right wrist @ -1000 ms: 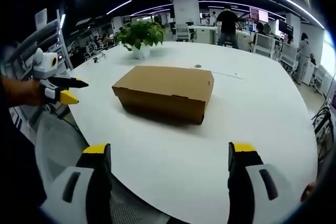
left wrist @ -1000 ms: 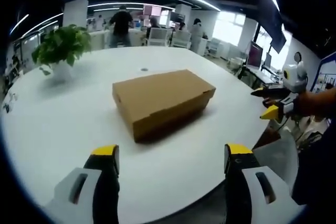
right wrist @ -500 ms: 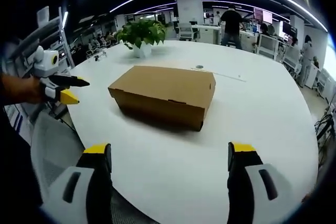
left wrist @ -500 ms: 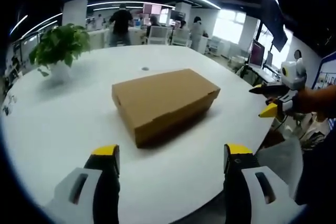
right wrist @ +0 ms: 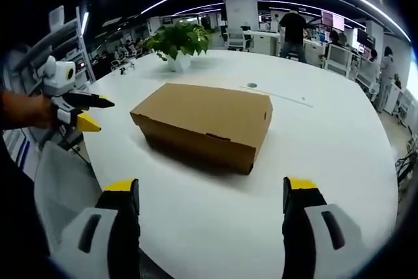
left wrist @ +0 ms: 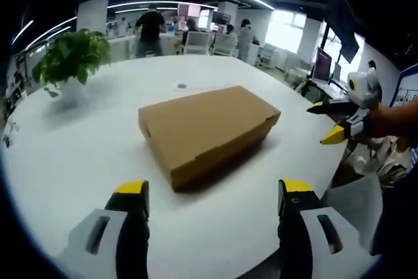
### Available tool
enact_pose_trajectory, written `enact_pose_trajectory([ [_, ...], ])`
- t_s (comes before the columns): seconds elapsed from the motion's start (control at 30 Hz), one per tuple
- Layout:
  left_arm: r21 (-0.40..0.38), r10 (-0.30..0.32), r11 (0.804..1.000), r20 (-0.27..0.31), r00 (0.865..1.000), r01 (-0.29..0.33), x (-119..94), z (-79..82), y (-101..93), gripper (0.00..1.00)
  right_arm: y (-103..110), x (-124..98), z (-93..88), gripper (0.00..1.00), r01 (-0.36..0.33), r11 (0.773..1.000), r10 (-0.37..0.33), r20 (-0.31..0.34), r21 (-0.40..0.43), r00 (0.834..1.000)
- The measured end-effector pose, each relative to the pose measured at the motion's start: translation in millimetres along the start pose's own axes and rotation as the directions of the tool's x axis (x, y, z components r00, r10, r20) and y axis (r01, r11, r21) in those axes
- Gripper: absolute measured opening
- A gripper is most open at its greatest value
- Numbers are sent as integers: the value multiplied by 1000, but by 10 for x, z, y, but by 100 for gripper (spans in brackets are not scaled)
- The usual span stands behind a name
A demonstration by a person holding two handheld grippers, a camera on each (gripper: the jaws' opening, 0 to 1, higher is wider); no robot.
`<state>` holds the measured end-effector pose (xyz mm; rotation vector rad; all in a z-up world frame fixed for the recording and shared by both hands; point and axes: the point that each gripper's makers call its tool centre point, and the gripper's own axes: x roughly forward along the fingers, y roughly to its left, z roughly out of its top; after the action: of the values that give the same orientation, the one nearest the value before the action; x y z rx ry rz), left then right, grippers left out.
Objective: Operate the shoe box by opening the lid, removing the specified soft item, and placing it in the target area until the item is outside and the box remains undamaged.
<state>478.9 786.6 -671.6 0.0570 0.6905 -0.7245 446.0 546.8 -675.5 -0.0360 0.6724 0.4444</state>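
desk (left wrist: 78, 161): large, white, round-edged; carries everything below. office with chairs and standing people lies far behind it.

shoe box (left wrist: 206, 129): plain brown cardboard, lid shut, lying flat near the middle of the desk, set at an angle. a small tab slot shows on the near long side in the right gripper view. the soft item would be inside; it cannot be seen.

potted plant (left wrist: 70, 60): green, white pot, far left on the desk, well apart from the box.

left gripper (left wrist: 212, 194): yellow-tipped jaws spread wide, holding nothing, near edge of the desk, short of the box. seen from the right gripper view at left, it sits beside the desk's edge.

right gripper (right wrist: 212, 191): jaws likewise wide apart, empty, short of the box's near side.

small round mark (left wrist: 181, 86): on the desk just beyond the box.

step in hand, by judgement: approach for lid opening. best done by bringing one gripper to steady the base while the other lifts the lid's free front edge gently, avoiding crushing the cardboard.
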Motion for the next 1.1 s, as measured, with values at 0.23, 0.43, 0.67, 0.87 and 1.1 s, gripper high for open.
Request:
enact_pose_trajectory([
  [0.23, -8, 1, 1000, -10, 1000, -1, 61, -14, 37, 82, -29, 73, -4, 85, -10, 1000, 10, -10, -2, 1000],
  [0.43, -9, -1, 1000, -19, 1000, 1, 140, -18, 74, 82, -62, 164, -23, 85, -18, 1000, 18, -21, 3, 1000],
  [0.67, -11, -1, 1000, -26, 1000, 1, 224, -3, 123, 82, -94, 275, 16, 85, -30, 1000, 30, -25, 1, 999],
  [0.87, -16, -3, 1000, -35, 999, 3, 299, -12, 161, 81, -136, 384, 43, 84, -38, 999, 38, -34, -7, 999],
  [1.1, -23, -12, 1000, -44, 999, 11, 382, -10, 174, 81, -183, 482, 82, 84, -47, 999, 46, -38, -12, 998],
])
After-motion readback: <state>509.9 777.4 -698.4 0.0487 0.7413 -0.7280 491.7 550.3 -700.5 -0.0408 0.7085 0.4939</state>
